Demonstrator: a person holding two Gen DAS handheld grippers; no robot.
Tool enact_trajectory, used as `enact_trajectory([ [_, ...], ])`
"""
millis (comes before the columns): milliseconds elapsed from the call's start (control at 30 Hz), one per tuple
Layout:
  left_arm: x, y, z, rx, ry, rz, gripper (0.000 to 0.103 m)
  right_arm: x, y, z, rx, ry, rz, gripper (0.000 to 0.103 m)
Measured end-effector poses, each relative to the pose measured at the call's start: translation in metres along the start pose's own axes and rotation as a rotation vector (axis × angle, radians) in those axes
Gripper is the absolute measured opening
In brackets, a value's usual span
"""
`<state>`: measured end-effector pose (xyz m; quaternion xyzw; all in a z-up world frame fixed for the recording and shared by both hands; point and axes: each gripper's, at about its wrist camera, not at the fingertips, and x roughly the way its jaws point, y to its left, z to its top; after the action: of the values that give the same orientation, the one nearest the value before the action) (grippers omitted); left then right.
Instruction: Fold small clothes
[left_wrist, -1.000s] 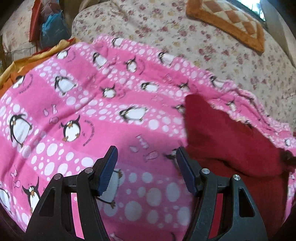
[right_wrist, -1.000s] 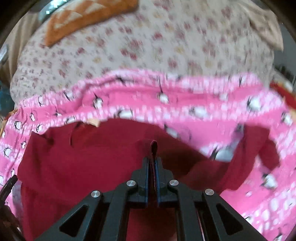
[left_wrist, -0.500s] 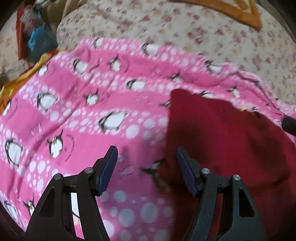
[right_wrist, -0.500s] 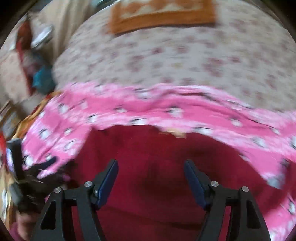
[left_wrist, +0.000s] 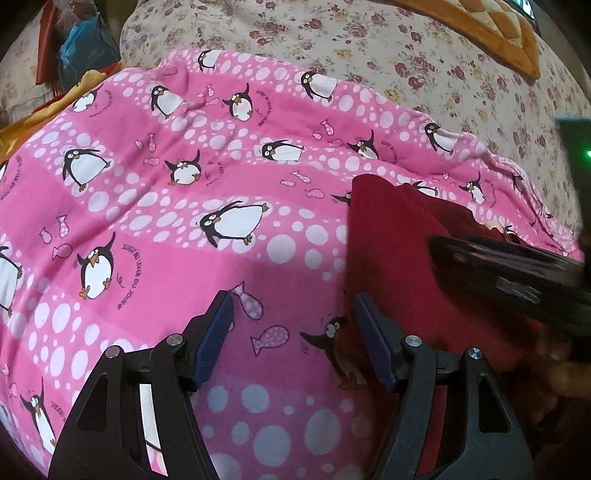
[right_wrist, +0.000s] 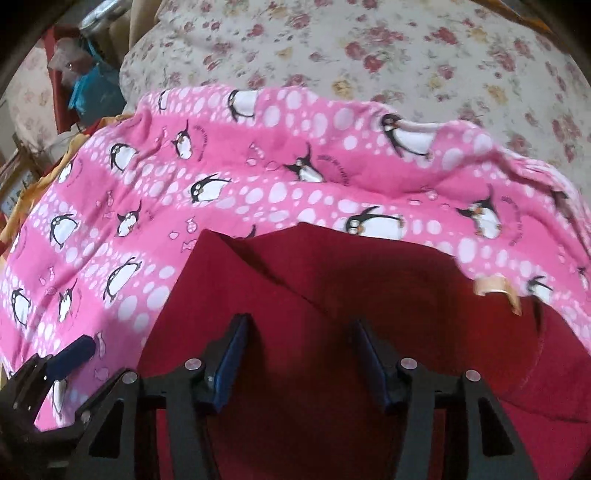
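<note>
While the dark red garment (right_wrist: 332, 295) lay partly folded at lower right on the penguin blanket (left_wrist: 184, 206), the left gripper (left_wrist: 291, 336) opened empty and the right gripper (right_wrist: 299, 362) was closing on nothing, folds remaining.

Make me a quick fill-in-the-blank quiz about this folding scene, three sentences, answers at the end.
1. The dark red garment lies on a pink blanket printed with ____.
2. Beyond the blanket lies a cream cover with a ____ pattern.
3. The pads of the right tool are coloured ____.

Answers: penguins; floral; blue
</note>
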<state>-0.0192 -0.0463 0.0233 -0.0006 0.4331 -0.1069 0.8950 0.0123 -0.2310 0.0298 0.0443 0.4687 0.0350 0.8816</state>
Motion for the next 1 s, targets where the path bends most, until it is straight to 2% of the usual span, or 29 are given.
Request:
enact_trajectory([
  [167,-0.001,0.001,0.000,0.001,-0.011,-0.002,0.068,-0.050,-0.018,-0.033,0.008,-0.017,-0.008,0.055],
  [300,-0.007,0.000,-0.001,0.003,-0.037,0.009,0.068,-0.083,-0.050,-0.072,0.045,-0.004,-0.090,0.055],
  [400,-0.018,-0.003,-0.002,0.011,-0.084,0.016,0.068,-0.084,-0.075,-0.098,0.084,0.041,-0.160,0.056],
  [433,-0.023,-0.004,-0.002,0.016,-0.103,0.014,0.068,-0.086,-0.083,-0.104,0.100,0.035,-0.138,0.056],
  [500,-0.034,-0.008,-0.004,0.027,-0.136,-0.012,0.068,-0.099,-0.090,-0.110,0.126,0.018,-0.120,0.056],
  [633,-0.044,-0.021,-0.005,0.068,-0.164,-0.055,0.068,-0.126,-0.108,-0.115,0.173,-0.027,-0.153,0.058],
  [700,-0.043,-0.029,-0.006,0.092,-0.156,-0.070,0.068,-0.130,-0.127,-0.120,0.230,-0.042,-0.201,0.067],
  [733,-0.040,-0.033,-0.007,0.108,-0.142,-0.082,0.068,-0.126,-0.138,-0.125,0.261,-0.021,-0.228,0.069],
  [800,-0.032,-0.040,-0.008,0.128,-0.102,-0.103,0.068,-0.115,-0.150,-0.131,0.279,0.028,-0.200,0.069],
  [933,-0.014,-0.045,-0.013,0.136,-0.031,-0.112,0.068,-0.138,-0.148,-0.127,0.253,-0.003,-0.196,0.069],
  [1000,-0.011,-0.044,-0.013,0.126,-0.019,-0.122,0.068,-0.156,-0.157,-0.122,0.261,-0.046,-0.231,0.069],
])
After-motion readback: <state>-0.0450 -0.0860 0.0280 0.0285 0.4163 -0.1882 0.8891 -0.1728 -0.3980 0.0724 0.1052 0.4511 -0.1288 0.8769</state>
